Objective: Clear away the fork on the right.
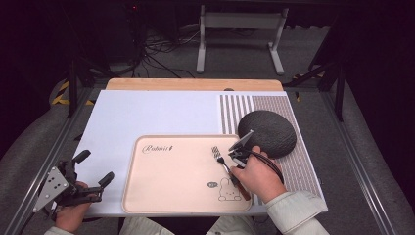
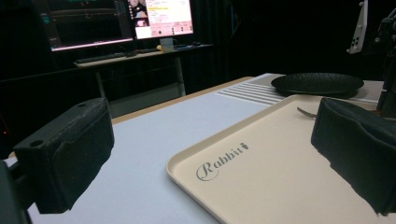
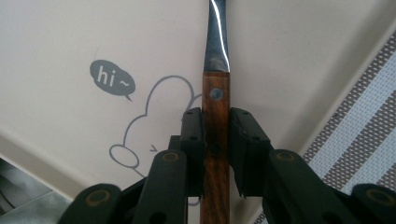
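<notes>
A fork (image 1: 219, 155) with a wooden handle (image 3: 215, 98) lies over the right part of a beige tray (image 1: 171, 176) printed with "Rabbit" and a rabbit drawing. My right gripper (image 1: 234, 169) is shut on that handle, and the jaws press both of its sides (image 3: 215, 135); the steel neck runs away from the jaws over the tray (image 3: 116, 37). The fork's tines point towards the far edge of the tray. My left gripper (image 1: 94, 167) stands open at the table's near left corner, with nothing between its pads (image 2: 65, 149). From there the tray (image 2: 280, 177) lies just ahead of it.
A black round plate (image 1: 266, 133) rests on the striped right part of the white mat (image 1: 147, 112), just beyond the right hand. That plate (image 2: 317, 84) also sits behind the tray. Beyond the table are a metal stand (image 1: 240, 22), cables and monitors (image 2: 116, 18).
</notes>
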Demonstrator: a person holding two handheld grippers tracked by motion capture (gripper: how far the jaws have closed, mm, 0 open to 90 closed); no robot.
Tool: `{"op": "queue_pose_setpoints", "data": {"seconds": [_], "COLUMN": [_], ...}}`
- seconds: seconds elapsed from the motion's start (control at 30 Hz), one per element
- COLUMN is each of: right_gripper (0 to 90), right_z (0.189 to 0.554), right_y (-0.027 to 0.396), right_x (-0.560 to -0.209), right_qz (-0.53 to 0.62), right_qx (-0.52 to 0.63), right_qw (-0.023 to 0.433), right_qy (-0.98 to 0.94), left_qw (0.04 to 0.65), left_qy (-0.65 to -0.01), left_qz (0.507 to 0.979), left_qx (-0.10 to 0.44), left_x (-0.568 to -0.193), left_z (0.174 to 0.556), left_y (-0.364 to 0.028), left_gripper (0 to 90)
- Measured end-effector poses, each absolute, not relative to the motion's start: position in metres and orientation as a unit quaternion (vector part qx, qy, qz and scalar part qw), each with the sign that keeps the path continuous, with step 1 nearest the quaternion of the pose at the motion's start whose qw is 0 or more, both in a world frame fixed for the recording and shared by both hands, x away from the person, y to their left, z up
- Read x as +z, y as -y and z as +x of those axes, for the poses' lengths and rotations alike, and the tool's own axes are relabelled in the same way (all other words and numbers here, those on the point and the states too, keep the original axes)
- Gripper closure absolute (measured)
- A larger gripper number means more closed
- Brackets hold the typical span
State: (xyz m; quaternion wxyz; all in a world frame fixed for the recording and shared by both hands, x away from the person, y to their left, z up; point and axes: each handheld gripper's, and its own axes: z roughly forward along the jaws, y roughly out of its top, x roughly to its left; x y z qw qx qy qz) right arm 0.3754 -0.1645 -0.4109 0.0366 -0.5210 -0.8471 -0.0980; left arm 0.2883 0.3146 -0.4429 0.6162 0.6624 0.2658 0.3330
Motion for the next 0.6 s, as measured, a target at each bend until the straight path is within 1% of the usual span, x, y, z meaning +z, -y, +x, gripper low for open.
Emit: {"op": "queue_pose_setpoints", "data": {"seconds": [0.17, 0.23, 0.33, 0.47, 0.5, 0.57, 0.6], "right_gripper": [68.5, 62.7, 63.2, 72.4, 77.7, 84.2, 90.0], "right_z": [0.376, 0.376, 0.377, 0.377, 0.377, 0.378, 0.379], "right_y": [0.163, 0.164, 0.165, 0.163, 0.162, 0.16, 0.159], "right_x": [-0.411, -0.41, -0.407, -0.398, -0.395, -0.39, -0.386], "right_qz": [-0.517, -0.513, -0.502, -0.471, -0.463, -0.452, -0.441], "right_qx": [-0.102, -0.105, -0.118, -0.146, -0.153, -0.154, -0.16], "right_qw": [0.031, 0.023, 0.014, -0.002, -0.008, -0.022, -0.026], "right_qy": [0.849, 0.852, 0.856, 0.87, 0.873, 0.878, 0.883], "left_qw": [0.617, 0.617, 0.617, 0.616, 0.616, 0.616, 0.616], "left_qy": [-0.266, -0.266, -0.266, -0.266, -0.266, -0.266, -0.266], "left_qz": [0.662, 0.662, 0.662, 0.662, 0.662, 0.662, 0.662], "left_qx": [0.333, 0.333, 0.333, 0.334, 0.334, 0.334, 0.334], "left_x": [-0.443, -0.443, -0.443, -0.443, -0.443, -0.443, -0.443], "left_z": [0.288, 0.288, 0.288, 0.288, 0.288, 0.288, 0.288], "left_y": [-0.315, -0.315, -0.315, -0.315, -0.315, -0.315, -0.315], "left_gripper": [0.0, 0.0, 0.0, 0.0, 0.0, 0.0, 0.0]}}
